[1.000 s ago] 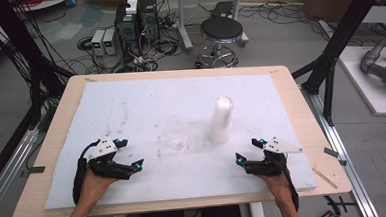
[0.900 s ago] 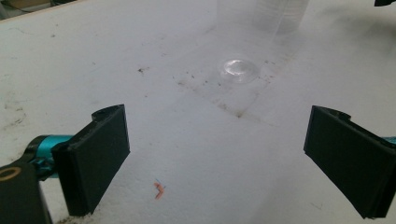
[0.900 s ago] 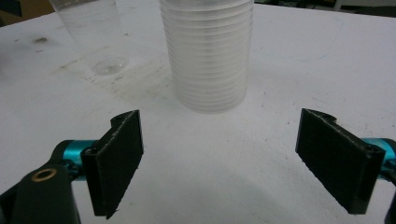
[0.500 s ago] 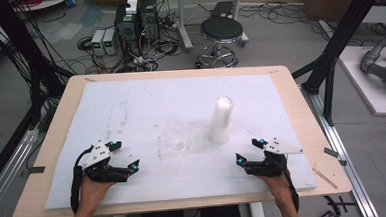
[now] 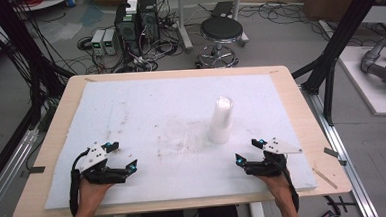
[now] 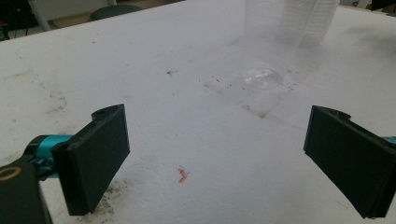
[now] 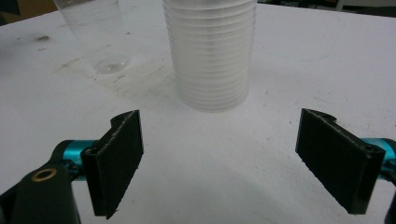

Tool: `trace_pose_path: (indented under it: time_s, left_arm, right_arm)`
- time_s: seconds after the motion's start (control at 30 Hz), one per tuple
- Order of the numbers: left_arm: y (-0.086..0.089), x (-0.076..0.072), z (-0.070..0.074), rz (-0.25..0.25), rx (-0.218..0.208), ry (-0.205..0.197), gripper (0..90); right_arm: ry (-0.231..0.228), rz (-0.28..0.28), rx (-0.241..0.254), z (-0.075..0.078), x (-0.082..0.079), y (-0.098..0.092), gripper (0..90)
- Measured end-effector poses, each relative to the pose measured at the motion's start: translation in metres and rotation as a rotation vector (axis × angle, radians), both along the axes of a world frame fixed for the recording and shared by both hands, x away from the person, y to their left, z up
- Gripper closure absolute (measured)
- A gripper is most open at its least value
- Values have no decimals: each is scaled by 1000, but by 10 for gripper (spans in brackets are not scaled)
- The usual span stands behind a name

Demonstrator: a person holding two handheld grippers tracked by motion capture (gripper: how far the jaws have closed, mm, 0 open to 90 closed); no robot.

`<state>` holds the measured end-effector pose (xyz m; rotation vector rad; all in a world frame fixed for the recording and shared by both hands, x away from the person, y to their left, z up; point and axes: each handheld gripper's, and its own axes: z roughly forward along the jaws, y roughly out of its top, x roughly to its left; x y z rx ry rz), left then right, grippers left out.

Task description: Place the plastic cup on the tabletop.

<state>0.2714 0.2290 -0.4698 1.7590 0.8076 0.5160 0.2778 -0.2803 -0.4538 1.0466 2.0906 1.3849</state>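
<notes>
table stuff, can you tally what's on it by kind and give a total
stack of clear cups: 1
single clear cup: 1
grippers, left gripper and right gripper, both open: 2
total: 4

The cup stack and a clear cup are cut off by the right gripper view's top edge, their rims out of frame.
</notes>
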Motion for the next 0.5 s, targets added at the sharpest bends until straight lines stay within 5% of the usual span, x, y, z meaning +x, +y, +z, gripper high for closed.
trace_pose_path:
  time_s: [0.5]
  left_arm:
    - [5,-2,-1,29,-39,4,68]
  right_arm:
    - [-23,-2,-6,0,-2,0,151]
